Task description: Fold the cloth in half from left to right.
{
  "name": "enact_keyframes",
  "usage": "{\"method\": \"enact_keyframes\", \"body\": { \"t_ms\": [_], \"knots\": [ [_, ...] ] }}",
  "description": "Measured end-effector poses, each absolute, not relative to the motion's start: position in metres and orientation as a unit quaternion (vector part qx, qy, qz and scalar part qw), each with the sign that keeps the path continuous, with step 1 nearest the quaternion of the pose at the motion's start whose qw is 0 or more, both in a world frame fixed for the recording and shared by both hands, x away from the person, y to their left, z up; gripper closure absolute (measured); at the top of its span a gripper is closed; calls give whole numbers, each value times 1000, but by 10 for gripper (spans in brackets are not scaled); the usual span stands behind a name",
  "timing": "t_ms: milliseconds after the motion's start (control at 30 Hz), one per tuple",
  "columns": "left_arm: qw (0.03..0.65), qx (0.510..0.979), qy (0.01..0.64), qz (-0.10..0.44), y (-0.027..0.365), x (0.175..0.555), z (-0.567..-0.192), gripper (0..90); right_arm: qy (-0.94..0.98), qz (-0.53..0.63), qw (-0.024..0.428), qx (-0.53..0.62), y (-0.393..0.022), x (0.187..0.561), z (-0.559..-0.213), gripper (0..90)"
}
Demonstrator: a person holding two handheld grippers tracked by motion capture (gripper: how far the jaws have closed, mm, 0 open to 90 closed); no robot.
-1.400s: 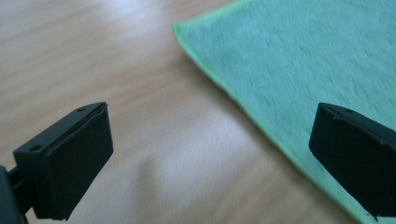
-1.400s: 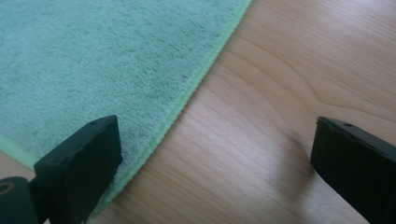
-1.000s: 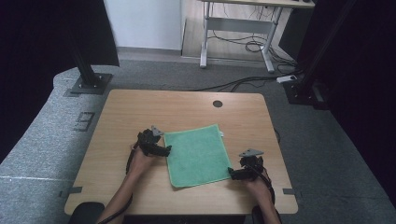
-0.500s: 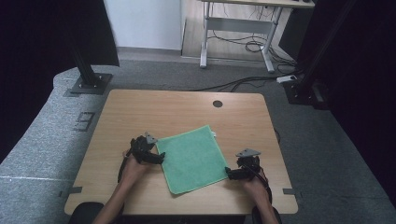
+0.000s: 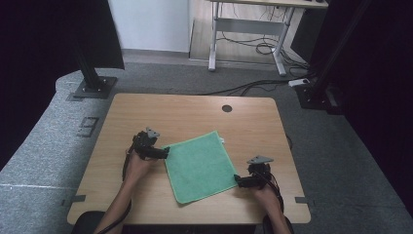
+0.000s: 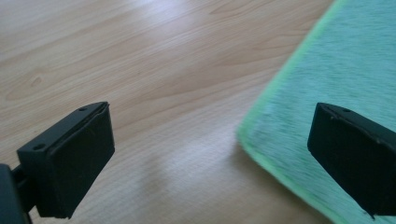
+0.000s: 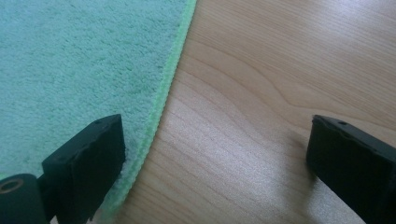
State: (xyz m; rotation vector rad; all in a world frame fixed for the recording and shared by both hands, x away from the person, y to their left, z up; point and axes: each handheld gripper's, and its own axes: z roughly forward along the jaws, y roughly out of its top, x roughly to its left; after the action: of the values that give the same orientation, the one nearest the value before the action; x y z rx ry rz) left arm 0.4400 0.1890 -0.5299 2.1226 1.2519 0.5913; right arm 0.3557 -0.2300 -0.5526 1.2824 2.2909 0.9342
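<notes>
A green cloth (image 5: 199, 165) lies flat on the wooden table (image 5: 195, 114), turned a little askew. My left gripper (image 5: 164, 152) sits at the cloth's left corner, open. In the left gripper view that corner of the cloth (image 6: 327, 84) lies between the spread jaws, low and to the right. My right gripper (image 5: 238, 180) rests at the cloth's right corner, open as well. The right gripper view has the cloth's bright green hem (image 7: 170, 79) running between its jaws, with the cloth (image 7: 79, 60) on the left and bare wood on the right. Nothing is held.
A round cable hole (image 5: 226, 108) sits near the table's far edge. Black stand bases (image 5: 92, 87) rest on the grey floor at the left and right. A white-legged desk (image 5: 243, 29) with cables beneath it stands behind.
The cloth has slid toward the person and slightly left. Both grippers came back with it and now stand open at its left and right corners.
</notes>
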Motion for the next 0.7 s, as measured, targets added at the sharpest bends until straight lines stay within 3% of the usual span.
{"method": "enact_keyframes", "body": {
  "t_ms": [500,700],
  "knots": [
    [303,788,503,184,200,452,-549,4,808,332,178,452,-230,356,-553,32],
    [303,789,502,185,200,451,-549,6,811,331,178,447,-229,354,-551,68]
  ]
}}
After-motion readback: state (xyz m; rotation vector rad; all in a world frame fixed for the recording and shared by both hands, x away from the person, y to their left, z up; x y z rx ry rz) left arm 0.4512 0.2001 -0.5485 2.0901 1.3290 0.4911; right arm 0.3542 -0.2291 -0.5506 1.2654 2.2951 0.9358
